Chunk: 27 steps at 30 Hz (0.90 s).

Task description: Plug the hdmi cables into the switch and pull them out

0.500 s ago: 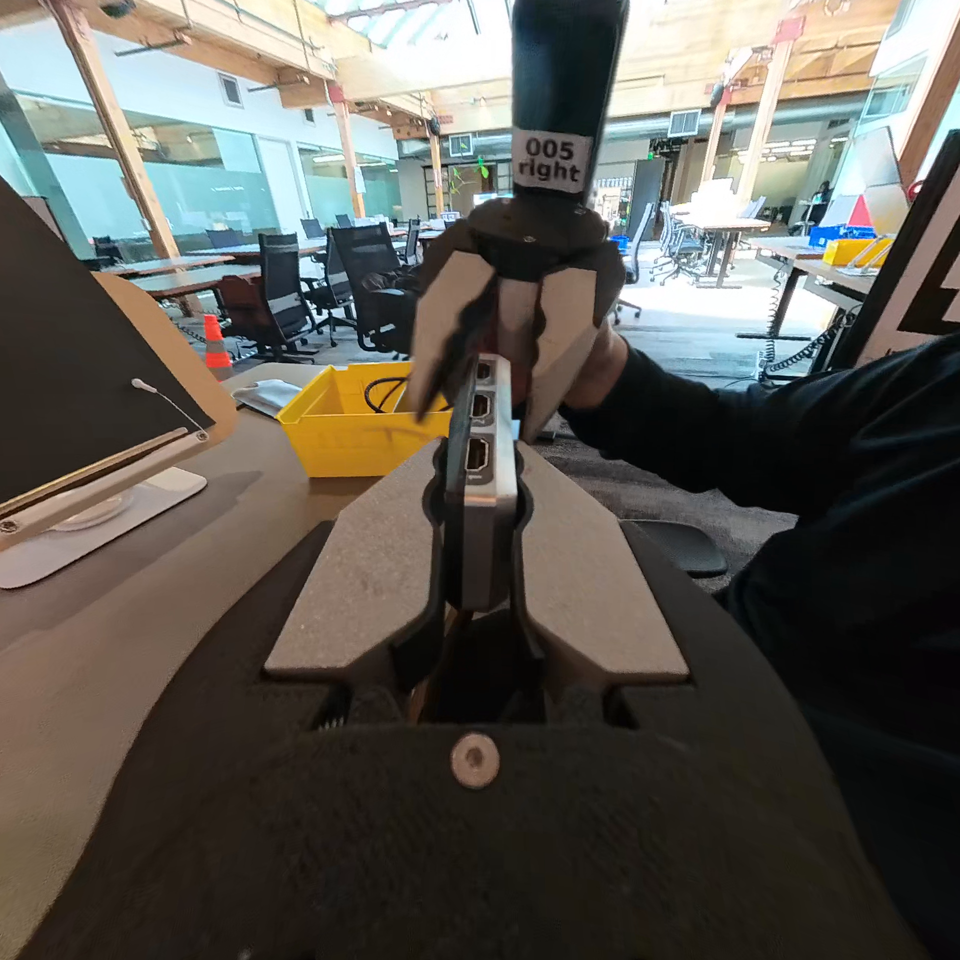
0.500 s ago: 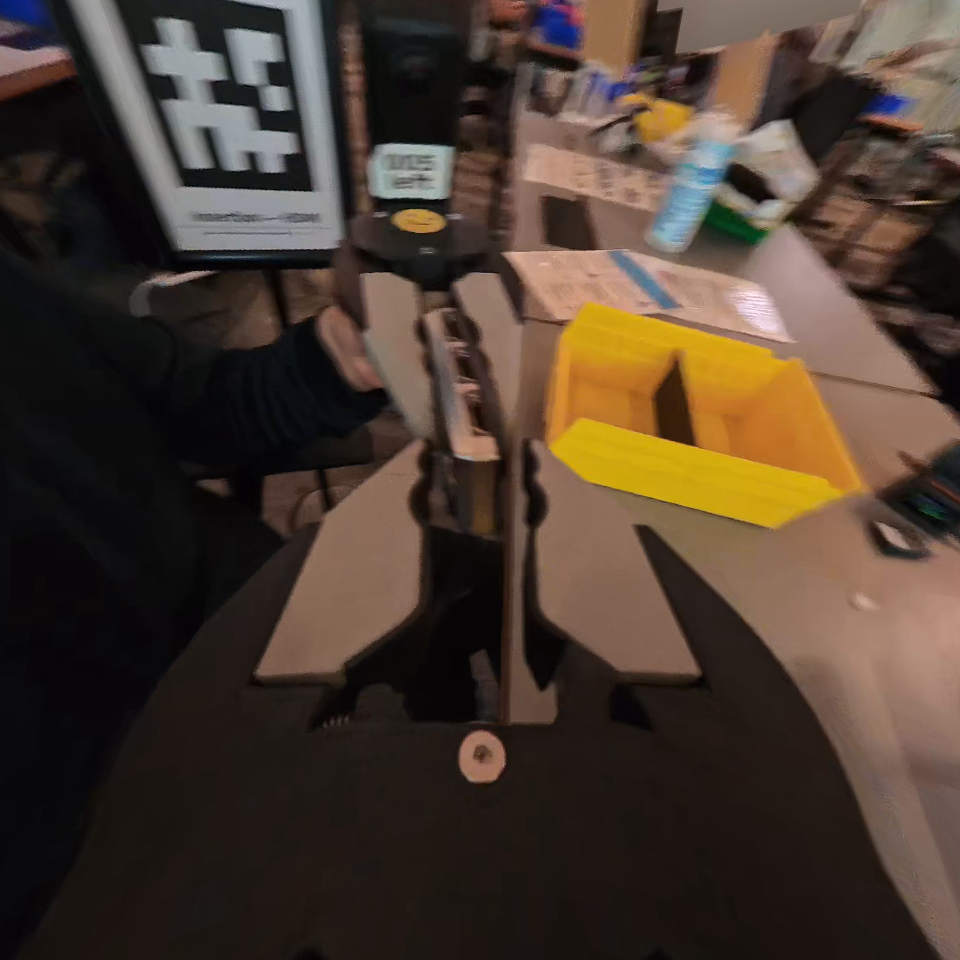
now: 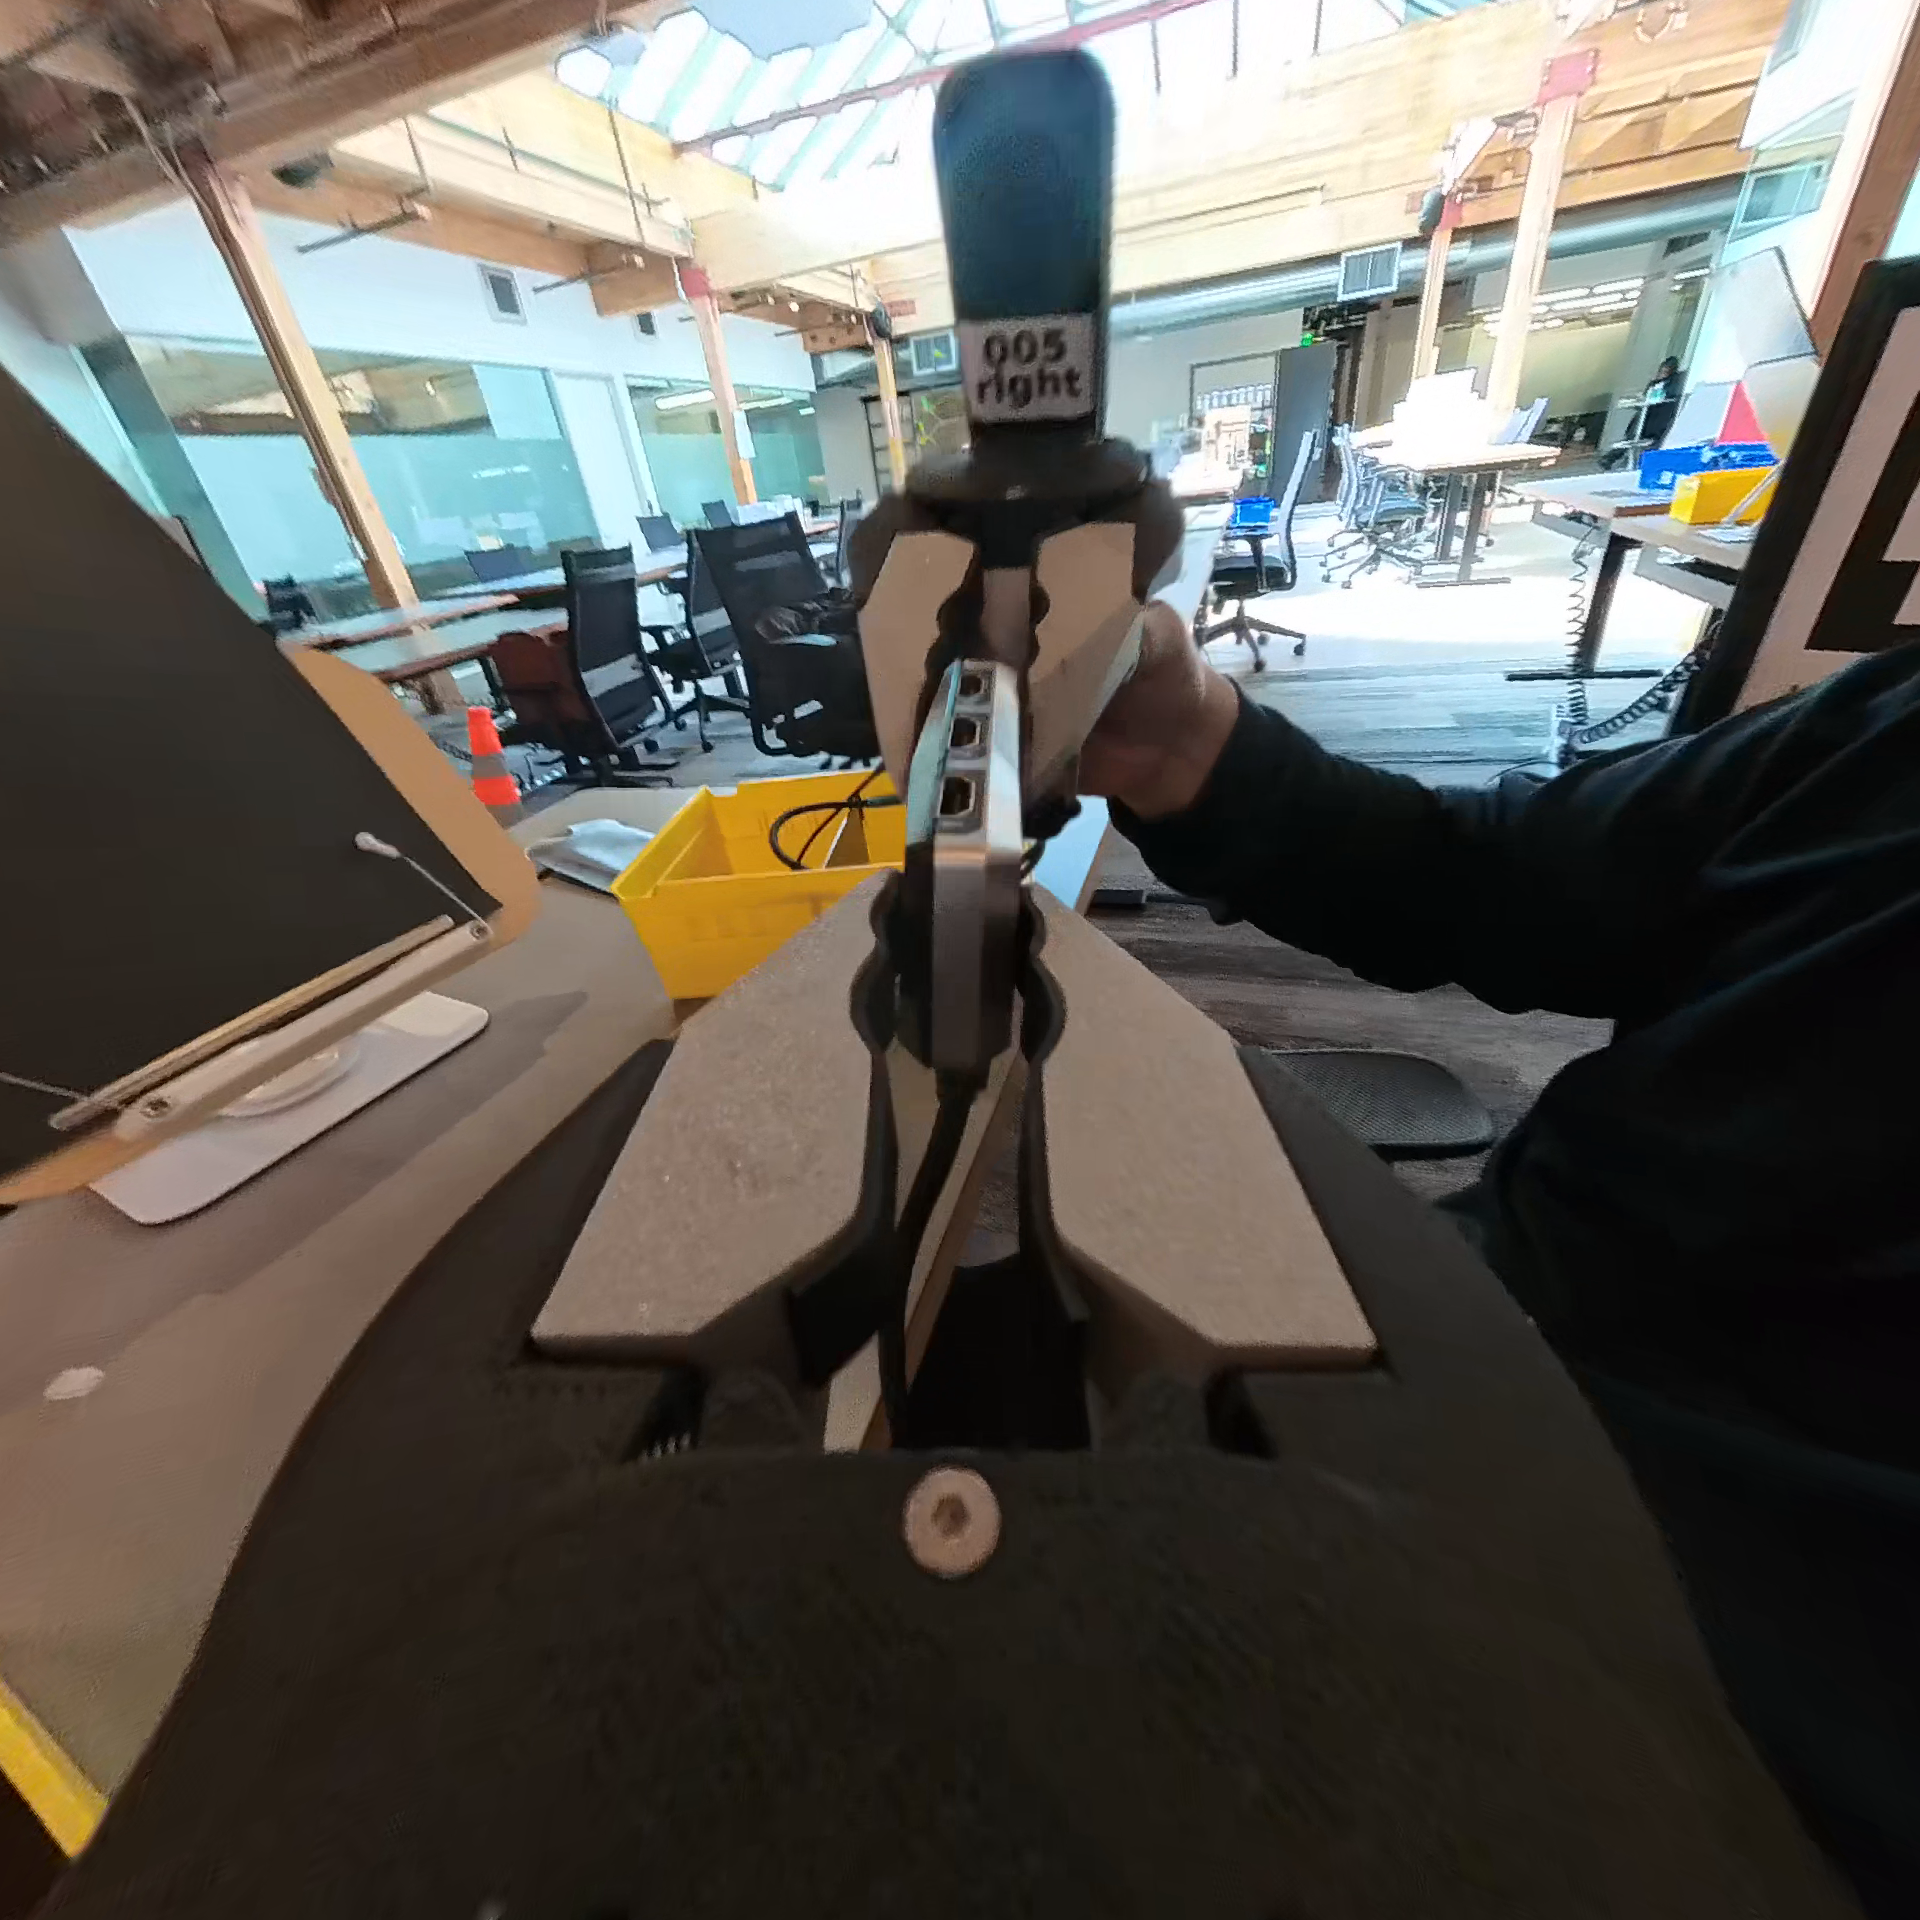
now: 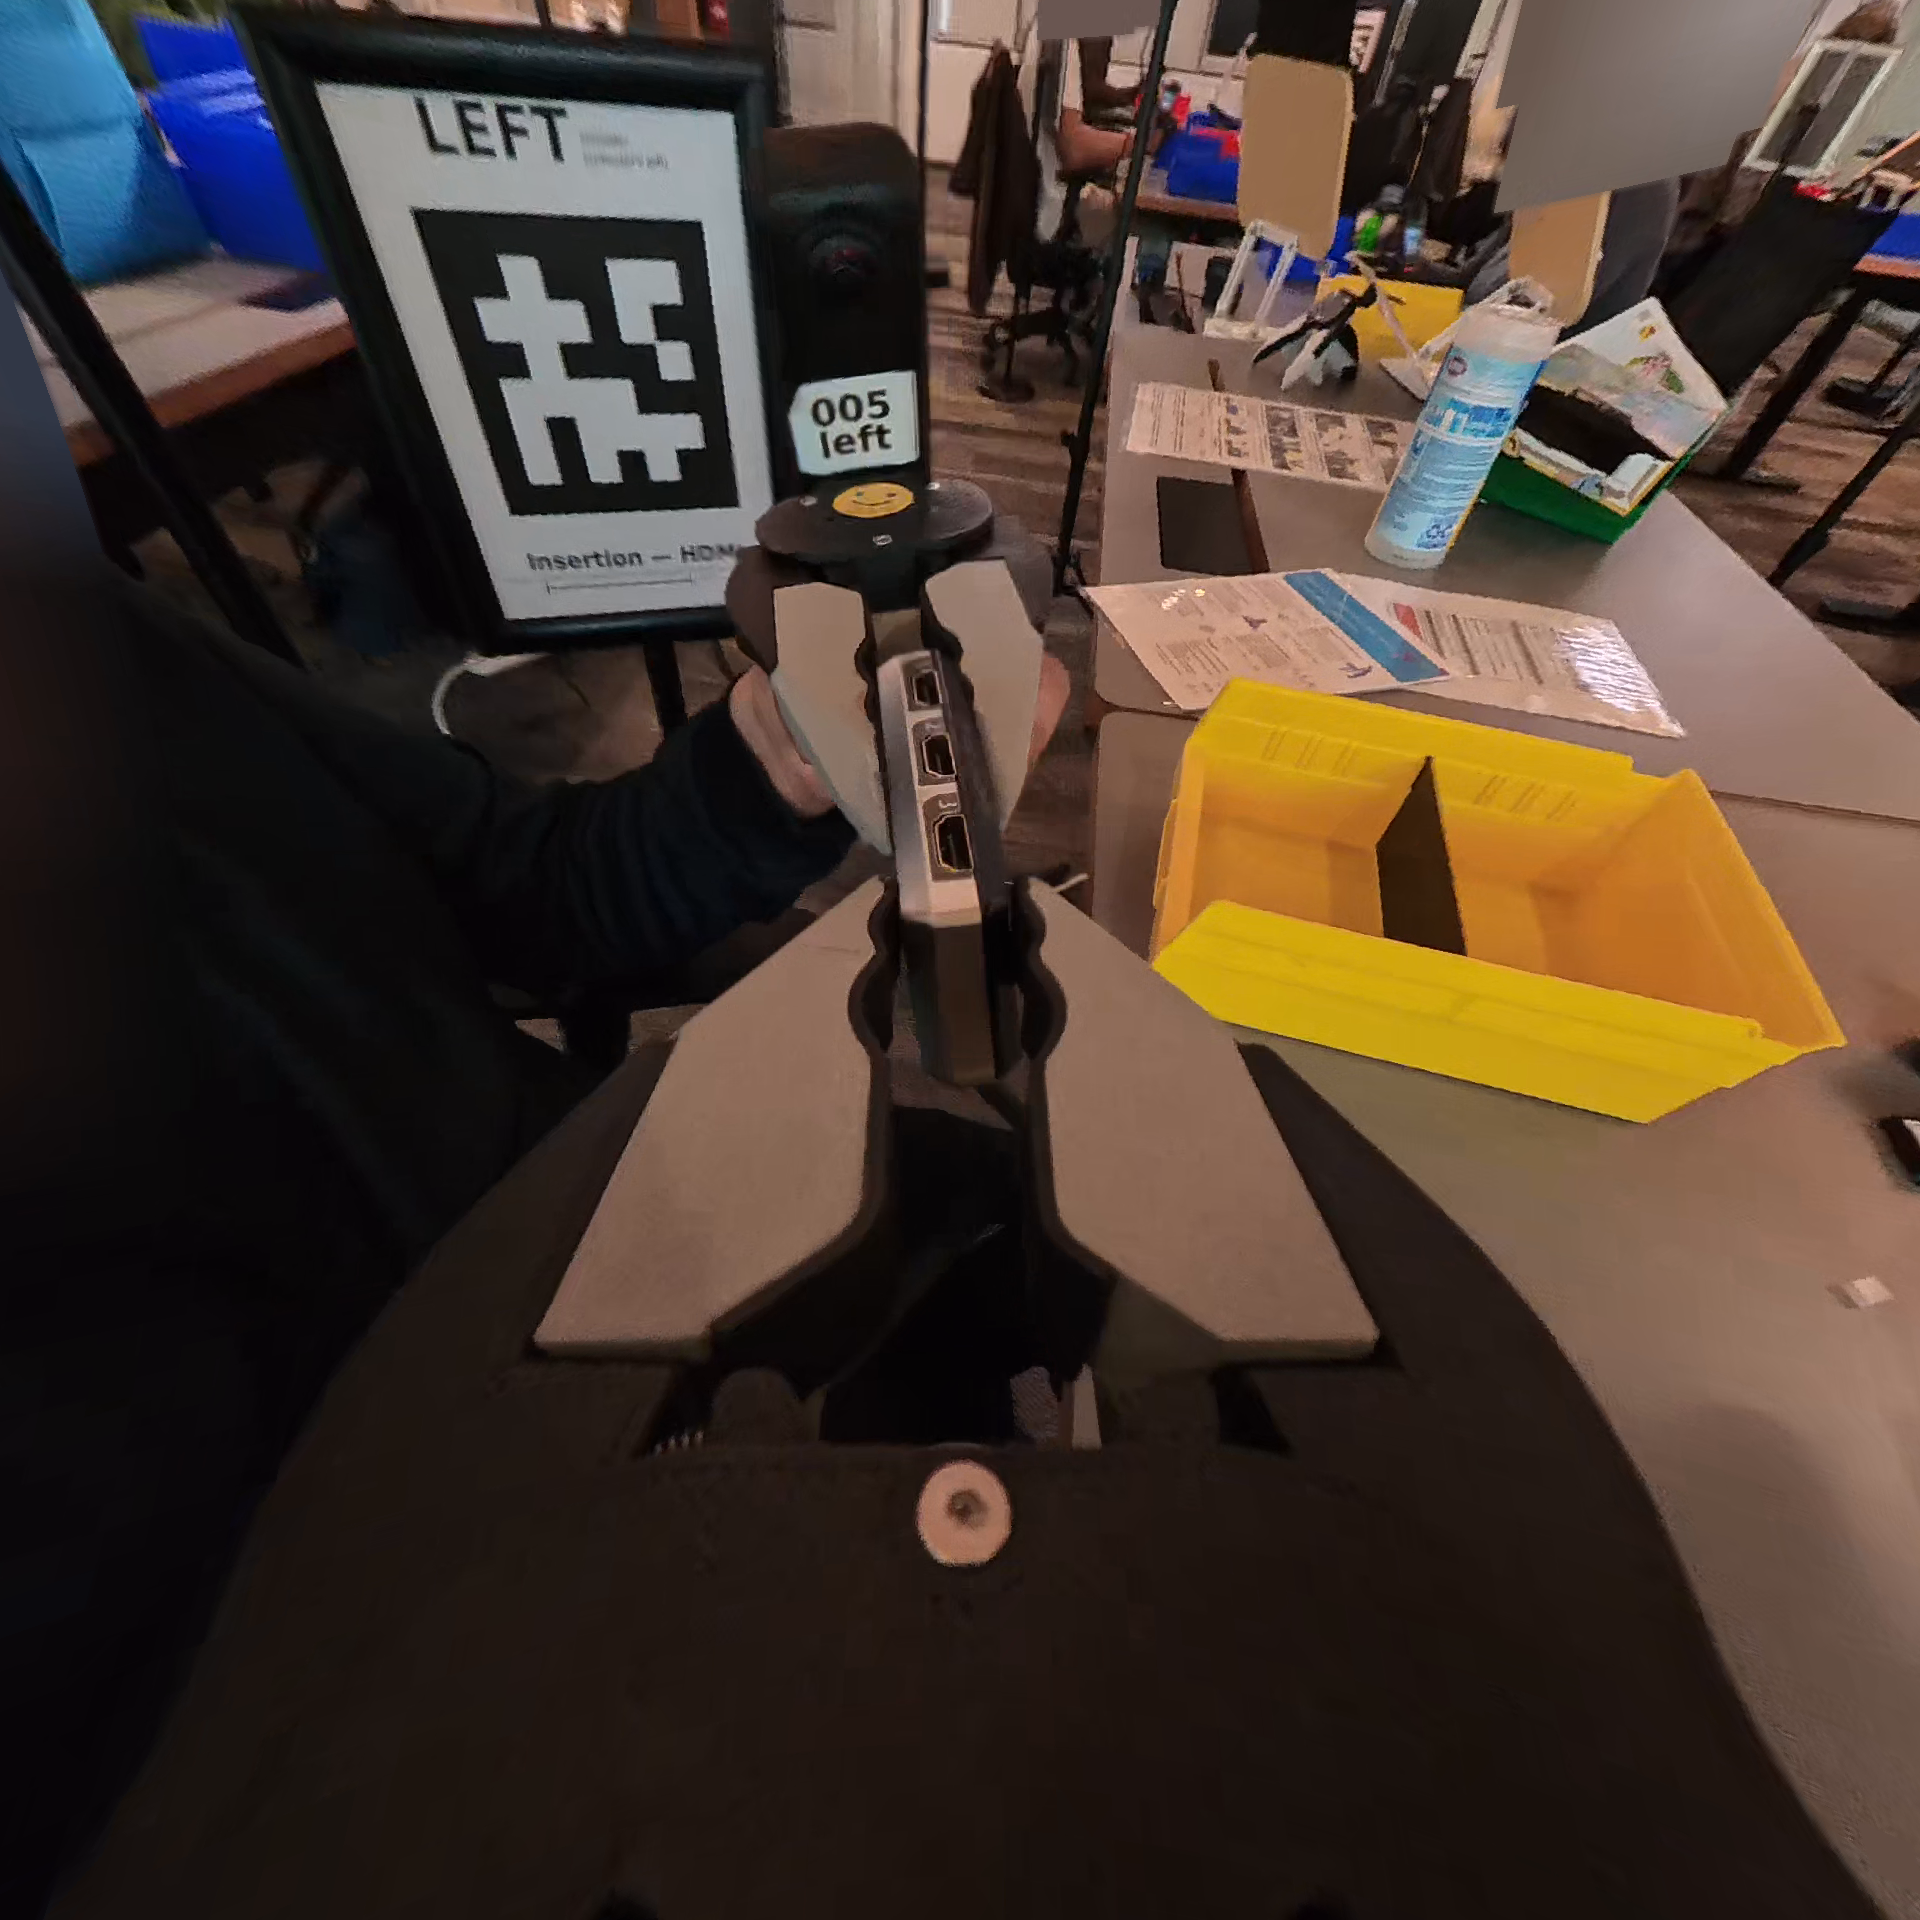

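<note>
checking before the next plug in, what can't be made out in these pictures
- Left wrist view: the HDMI switch far end, covered by the right gripper.
- Right wrist view: its far end, covered by the left gripper.
- Left wrist view: the black cable in the yellow bin, its plug hidden by the bin wall.

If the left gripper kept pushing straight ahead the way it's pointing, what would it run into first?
Probably the right gripper, facing it and clamping the far end of the switch that the left gripper holds.

You have one switch point(image 4: 940, 821) showing three ports, and two grippers. To your right in the right wrist view sits one yellow bin point(image 4: 1475, 914); farther off stands one spray bottle point(image 4: 1455, 436).
</note>
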### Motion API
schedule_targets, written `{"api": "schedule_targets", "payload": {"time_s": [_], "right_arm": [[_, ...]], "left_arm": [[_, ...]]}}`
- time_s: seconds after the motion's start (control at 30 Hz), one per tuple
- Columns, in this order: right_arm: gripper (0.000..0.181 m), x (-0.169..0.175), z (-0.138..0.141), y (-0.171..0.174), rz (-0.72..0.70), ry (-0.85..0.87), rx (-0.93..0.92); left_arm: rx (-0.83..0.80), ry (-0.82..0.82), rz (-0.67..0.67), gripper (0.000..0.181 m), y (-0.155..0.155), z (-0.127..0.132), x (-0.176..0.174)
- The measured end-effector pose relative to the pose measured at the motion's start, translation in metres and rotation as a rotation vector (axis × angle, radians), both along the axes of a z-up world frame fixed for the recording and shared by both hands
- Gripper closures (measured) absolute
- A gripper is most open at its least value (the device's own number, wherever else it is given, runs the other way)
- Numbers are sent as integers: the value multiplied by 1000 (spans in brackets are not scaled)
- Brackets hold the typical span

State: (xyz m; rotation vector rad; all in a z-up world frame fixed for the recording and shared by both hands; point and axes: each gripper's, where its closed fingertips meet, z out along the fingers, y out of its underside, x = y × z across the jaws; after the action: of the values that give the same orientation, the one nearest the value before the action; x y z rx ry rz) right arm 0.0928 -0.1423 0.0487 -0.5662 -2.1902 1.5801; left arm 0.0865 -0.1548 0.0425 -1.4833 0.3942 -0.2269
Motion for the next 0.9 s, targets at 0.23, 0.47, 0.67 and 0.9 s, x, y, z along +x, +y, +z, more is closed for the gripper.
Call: {"api": "schedule_targets", "payload": {"time_s": [0.23,0.47,0.67,0.9], "right_arm": [[161,4,-25,-3,20,-34,127],[162,25,46,16,11,-8,61],[163,39,197,73,-218,245,45],[163,22,305,237,-840,404,256]], "left_arm": [[-36,-8,-20,164,7,-3,13],[111,-32,64,165,-34,31,-13],[322,-229,320,181,-111,77,-83],[368,-252,404,181,-133,79,-104]]}}
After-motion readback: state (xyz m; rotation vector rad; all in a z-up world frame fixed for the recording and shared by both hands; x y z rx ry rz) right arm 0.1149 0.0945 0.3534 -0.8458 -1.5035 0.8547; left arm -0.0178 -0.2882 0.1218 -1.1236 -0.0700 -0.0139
